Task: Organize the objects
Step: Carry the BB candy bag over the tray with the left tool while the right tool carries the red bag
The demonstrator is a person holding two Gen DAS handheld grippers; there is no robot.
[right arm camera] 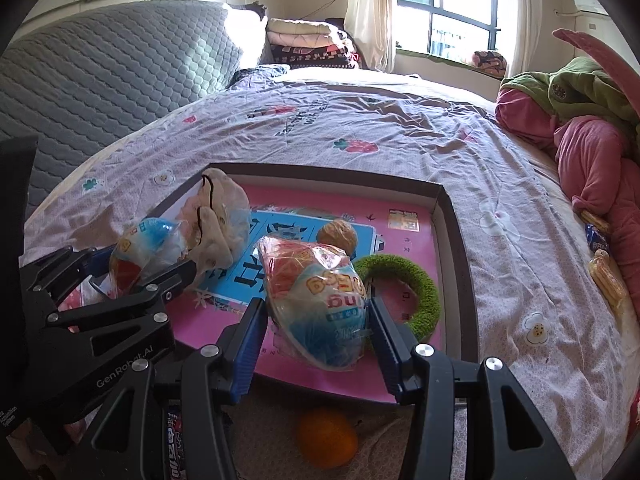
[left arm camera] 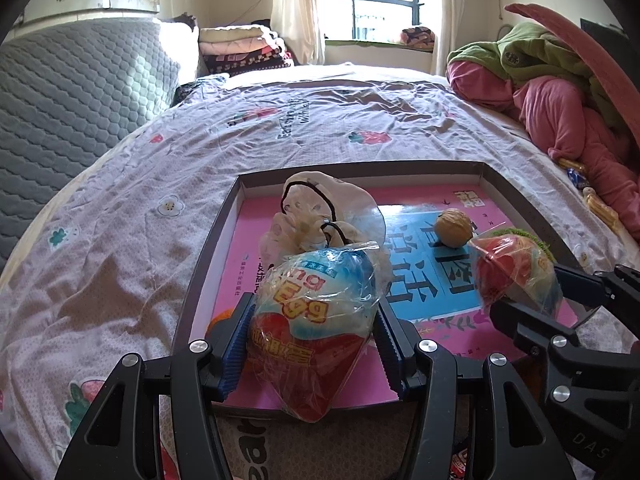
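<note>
Both tongs are loaded. The left tongs (left arm camera: pixel 316 344) are clamped on a wrapped toy egg (left arm camera: pixel 316 320), its blunt end up and its pointed end hanging down past the pads. The right tongs (right arm camera: pixel 316 320) are clamped on a second wrapped egg (right arm camera: pixel 316 300), which sits the other way round, narrow end away from the handle.

Going from big to small: the bed (left arm camera: pixel 160 200) carries everything, and on it lies a shallow box tray (left arm camera: pixel 516 200) with a pink and blue printed floor, directly under and ahead of both tongs. Past the left tongs, inside the tray, is a bagged pale bundle (left arm camera: pixel 320 208). Just beyond the right tongs lies a green knitted ring (right arm camera: pixel 420 292), nearly touching that egg's far side, and further ahead a walnut (right arm camera: pixel 338 234). An orange (right arm camera: pixel 326 438) sits behind and below the right tongs, outside the tray's near wall.

Each egg hangs over the tray's near part, so I'd say setting them down needs only a straight drop. The right one must keep clear of the ring.
</note>
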